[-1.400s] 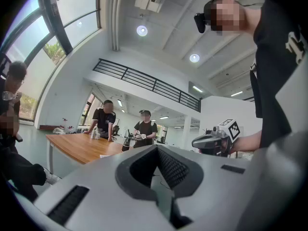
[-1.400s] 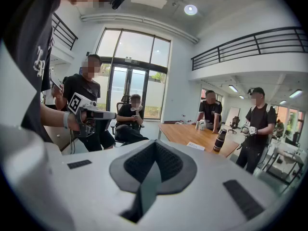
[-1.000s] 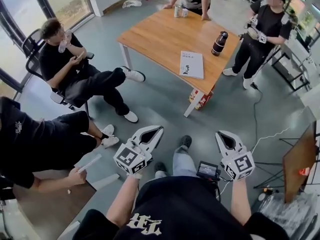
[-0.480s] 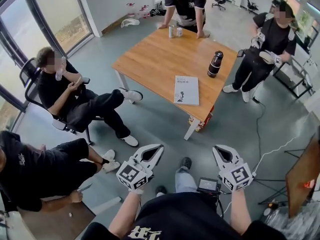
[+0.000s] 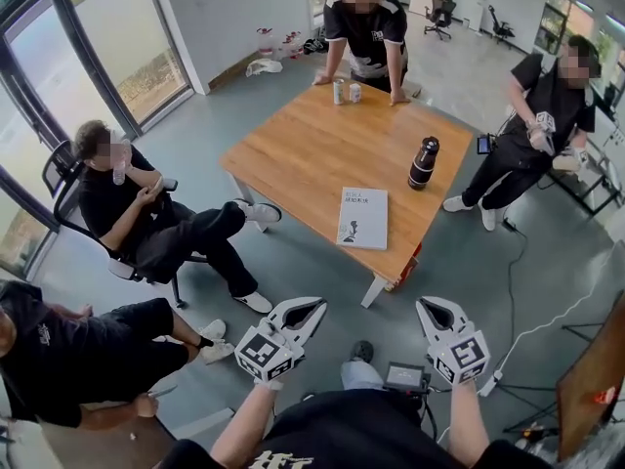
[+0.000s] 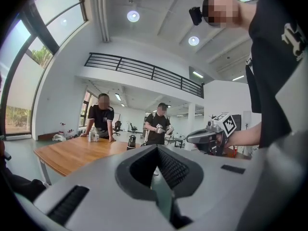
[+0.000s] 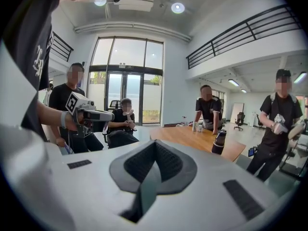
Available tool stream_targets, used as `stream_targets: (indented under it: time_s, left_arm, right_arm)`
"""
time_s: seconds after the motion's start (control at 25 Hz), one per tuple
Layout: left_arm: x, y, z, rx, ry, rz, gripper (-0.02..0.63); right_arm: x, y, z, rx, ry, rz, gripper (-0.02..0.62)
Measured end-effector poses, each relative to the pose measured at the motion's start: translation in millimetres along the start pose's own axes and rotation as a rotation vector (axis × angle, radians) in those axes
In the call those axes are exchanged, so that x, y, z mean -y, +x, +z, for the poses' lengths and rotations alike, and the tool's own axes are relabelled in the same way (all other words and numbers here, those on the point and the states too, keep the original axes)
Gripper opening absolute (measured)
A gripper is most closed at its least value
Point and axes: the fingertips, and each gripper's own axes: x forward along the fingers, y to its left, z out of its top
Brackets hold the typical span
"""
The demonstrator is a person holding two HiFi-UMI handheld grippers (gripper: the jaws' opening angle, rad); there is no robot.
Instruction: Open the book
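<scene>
book is lying flat & shut on wooden table, close to table's near corner, cover up. it's sitting ahead of both tools, well apart from them w/ a strip of grey floor in between. its long axis is running roughly away from the person, short edge facing them. left gripper & right gripper are hanging low at waist level, tips pointing fwd toward the table. the book is falling about between the two, so neither side is looking clearly nearer; left maybe a touch.

left gripper view is showing the left gripper w/ fingers pressed together at the tip, nothing between them. right gripper view is showing the same for the right gripper: fingers closed, empty.

book is looking thin, white matte cover, dark print & a small dark figure on it, square corners. probably soft cover, so it's likely bending when lifted by one edge. can't tell which long edge is the spine from here. tabletop is looking smooth, so the book may be sliding when pushed. dark tall bottle is standing upright just beyond the book to the right, apart from it; two small cans are sitting at the far edge
</scene>
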Motion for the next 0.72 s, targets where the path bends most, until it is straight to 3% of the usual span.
stream_targets:
  time_s: [0.72]
  left_arm:
    - [-26, 79, 10, -0.046, 0.046, 0.099, 0.006]
  right_arm:
    - [102, 45, 1, 0.055, 0.006, 0.091, -0.012]
